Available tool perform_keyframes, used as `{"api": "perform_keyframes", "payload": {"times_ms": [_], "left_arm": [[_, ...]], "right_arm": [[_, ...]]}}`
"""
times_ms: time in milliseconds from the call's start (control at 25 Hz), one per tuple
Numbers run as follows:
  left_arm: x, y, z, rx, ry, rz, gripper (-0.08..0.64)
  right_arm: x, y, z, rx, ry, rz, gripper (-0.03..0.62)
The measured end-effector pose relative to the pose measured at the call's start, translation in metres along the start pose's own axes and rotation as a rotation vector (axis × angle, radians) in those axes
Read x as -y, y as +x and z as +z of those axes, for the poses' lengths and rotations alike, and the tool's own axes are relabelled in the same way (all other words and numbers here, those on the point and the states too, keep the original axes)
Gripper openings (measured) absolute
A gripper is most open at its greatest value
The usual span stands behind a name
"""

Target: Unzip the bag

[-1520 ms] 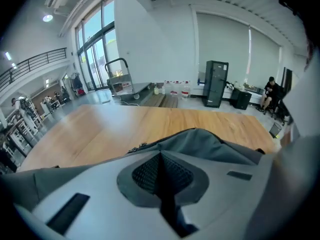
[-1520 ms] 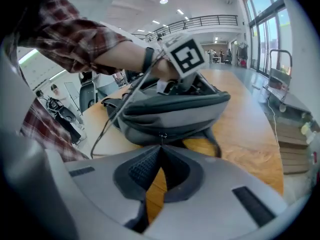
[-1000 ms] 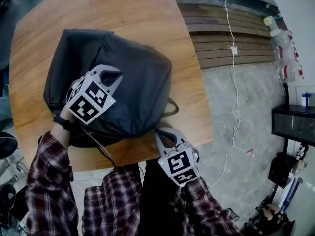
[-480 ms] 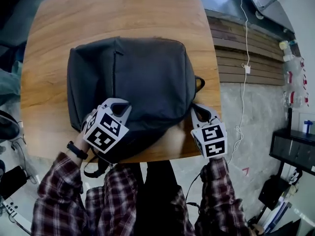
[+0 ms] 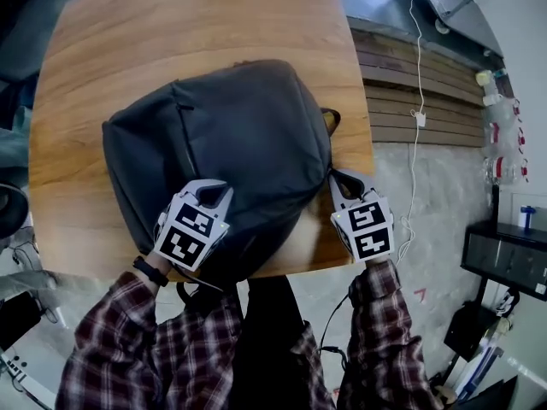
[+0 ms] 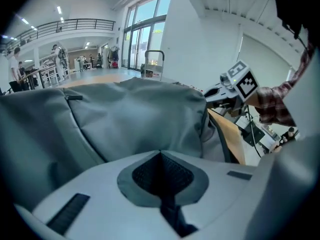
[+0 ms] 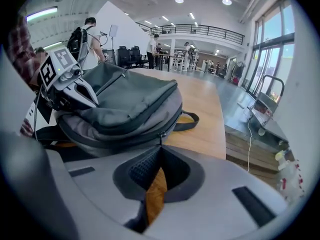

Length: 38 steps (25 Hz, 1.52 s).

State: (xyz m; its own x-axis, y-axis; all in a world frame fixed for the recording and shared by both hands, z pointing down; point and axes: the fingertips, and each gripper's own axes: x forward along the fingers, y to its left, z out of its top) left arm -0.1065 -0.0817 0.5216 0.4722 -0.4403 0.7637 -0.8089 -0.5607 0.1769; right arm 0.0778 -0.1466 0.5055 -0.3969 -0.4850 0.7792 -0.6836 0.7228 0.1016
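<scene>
The left gripper (image 5: 211, 194), jaws closed on nothing, rests on the dark grey fabric backpack (image 5: 248, 131), which lies toward the near edge of the wooden worktop (image 5: 171, 24). The right gripper (image 5: 342, 183), jaws also closed, is nearer the small metal zip pull (image 7: 161, 133), which hangs just ahead of its tips, with the zip running along that side.
</scene>
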Motion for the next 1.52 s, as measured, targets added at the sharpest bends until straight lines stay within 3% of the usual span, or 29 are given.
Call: {"api": "perform_keyframes", "payload": {"times_ms": [520, 840, 1160, 1280, 1520], "left_arm": [[-0.008, 0.014, 0.017, 0.014, -0.079, 0.058, 0.007], [-0.007, 0.042, 0.058, 0.028, -0.188, 0.060, 0.006], [-0.003, 0.050, 0.075, 0.038, -0.157, 0.044, 0.006], [-0.001, 0.042, 0.079, 0.095, -0.147, 0.022, 0.006], [0.007, -0.017, 0.093, 0.366, -0.156, 0.030, 0.008]], "right_arm": [[-0.148, -0.027, -0.005, 0.002, 0.000, 0.142, 0.011], [-0.161, -0.017, 0.008, 0.004, 0.033, 0.159, 0.011], [-0.158, -0.017, 0.010, 0.042, 0.104, 0.158, 0.011], [-0.154, -0.028, 0.008, 0.081, 0.185, 0.160, 0.011], [-0.123, -0.066, 0.013, 0.181, 0.316, 0.122, 0.011]]}}
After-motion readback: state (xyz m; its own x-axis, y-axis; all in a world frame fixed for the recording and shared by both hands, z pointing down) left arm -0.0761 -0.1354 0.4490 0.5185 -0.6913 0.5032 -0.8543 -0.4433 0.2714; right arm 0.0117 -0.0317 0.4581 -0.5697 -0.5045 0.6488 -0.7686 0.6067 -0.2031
